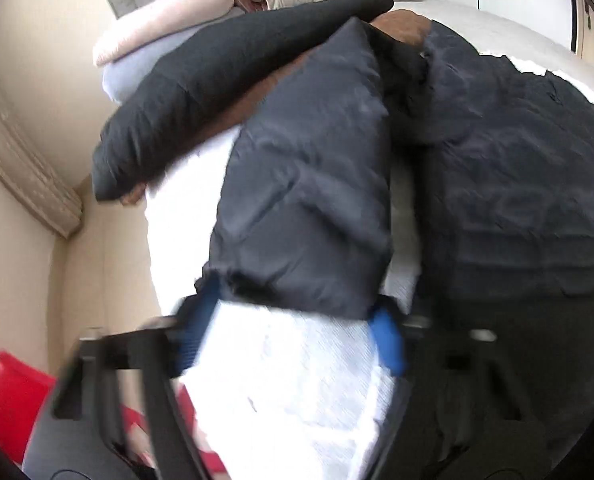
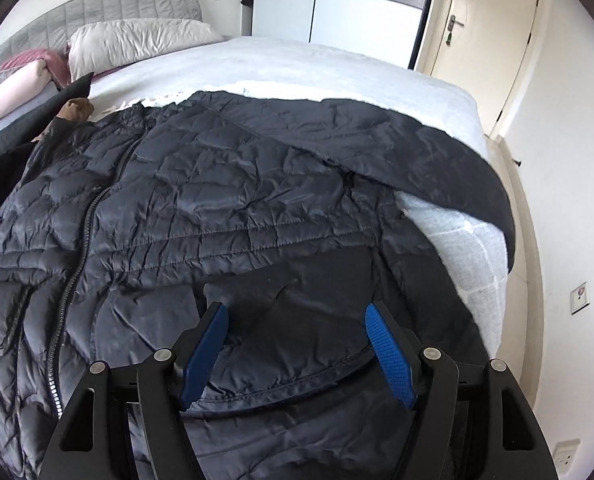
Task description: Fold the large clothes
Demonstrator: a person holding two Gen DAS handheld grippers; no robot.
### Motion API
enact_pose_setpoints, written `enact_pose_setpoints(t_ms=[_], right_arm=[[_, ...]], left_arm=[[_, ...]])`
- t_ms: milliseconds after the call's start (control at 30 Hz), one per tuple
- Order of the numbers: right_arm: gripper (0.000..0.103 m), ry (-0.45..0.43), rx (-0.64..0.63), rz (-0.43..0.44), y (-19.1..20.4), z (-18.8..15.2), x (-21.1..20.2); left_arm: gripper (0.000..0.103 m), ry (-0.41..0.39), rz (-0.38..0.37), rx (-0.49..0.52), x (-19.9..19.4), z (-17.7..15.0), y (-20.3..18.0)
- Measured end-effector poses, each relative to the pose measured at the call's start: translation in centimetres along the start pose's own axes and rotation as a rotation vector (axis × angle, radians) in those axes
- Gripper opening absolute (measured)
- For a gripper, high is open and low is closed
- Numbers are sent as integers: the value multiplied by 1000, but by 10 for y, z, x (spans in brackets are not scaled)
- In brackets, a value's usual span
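A large dark navy puffer jacket point(image 2: 225, 200) lies spread front-up on the bed point(image 2: 305, 64), zipper running down its left side. My right gripper point(image 2: 297, 316) is open, its blue pads just above the jacket's lower right part near the hem, holding nothing. In the left wrist view, one jacket sleeve point(image 1: 305, 200) lies on the white sheet point(image 1: 289, 380), its cuff right at my left gripper point(image 1: 293, 312). The left jaws are spread wide to either side of the cuff, not clamped on it. The view is motion-blurred.
Pillows point(image 2: 137, 40) and a rolled pink blanket point(image 2: 13, 88) lie at the grey headboard. A wardrobe point(image 2: 337, 4) and a door point(image 2: 485, 40) stand beyond the bed. A second black garment point(image 1: 217, 92) lies by the collar. A red object point(image 1: 9, 396) sits low left beside the bed.
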State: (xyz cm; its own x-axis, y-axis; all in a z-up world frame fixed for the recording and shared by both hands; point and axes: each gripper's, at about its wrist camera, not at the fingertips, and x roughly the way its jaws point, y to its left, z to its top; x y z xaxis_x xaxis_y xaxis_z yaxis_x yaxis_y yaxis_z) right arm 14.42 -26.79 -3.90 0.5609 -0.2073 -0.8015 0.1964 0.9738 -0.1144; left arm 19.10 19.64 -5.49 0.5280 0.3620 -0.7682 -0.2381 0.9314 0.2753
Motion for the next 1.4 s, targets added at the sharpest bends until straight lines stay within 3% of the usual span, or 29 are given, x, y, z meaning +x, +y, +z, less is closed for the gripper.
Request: enact_pose_setpoints(t_ms=[33,100,267,400,533,633,767,867,900,933,967,1000,1133,1233,1400], right_arm=[[72,2,1,2,-1,0,0],[72,-2,-4,-1,-1,0,1],[72,-10,-15,-23,-1,1,3],[72,-7,-7,-31,-1,3,8],[72,-9,-11,-43,0,6,11],[72,-4,-8,-49,1,8,15],[72,0,-13,-55,1,7,21],[74,1,-31,-69,2,6,27],[74,1,-34,-71,1,7,28],[74,0,-35,-70,1,7,28],[74,-2,-34,-65,-1,8,28],[74,-3,-32,-58,-2,8,27],[74,-23,0,-15,-10,11,20],[74,-47,-1,-4,-12,10,14],[74,-131,-41,-50,-22,5,10]], left_arm=[[9,16,14,15,2,11,6],[7,-10,12,-5,-13,22,20],[5,-236,-15,-109,-101,88,81],[5,-304,67,-182,-126,142,132],[5,-235,127,-303,-107,165,185],[5,-149,183,-373,-61,163,217],[6,-29,266,-403,7,142,226],[16,39,317,-412,44,128,227],[25,46,327,-413,46,126,226],[42,57,339,-405,51,121,220],[53,58,334,-393,51,120,217],[67,51,321,-379,48,119,213],[72,-23,198,-294,16,107,175],[80,-60,-3,-216,-21,81,113],[81,-73,-337,-133,-59,25,13]])
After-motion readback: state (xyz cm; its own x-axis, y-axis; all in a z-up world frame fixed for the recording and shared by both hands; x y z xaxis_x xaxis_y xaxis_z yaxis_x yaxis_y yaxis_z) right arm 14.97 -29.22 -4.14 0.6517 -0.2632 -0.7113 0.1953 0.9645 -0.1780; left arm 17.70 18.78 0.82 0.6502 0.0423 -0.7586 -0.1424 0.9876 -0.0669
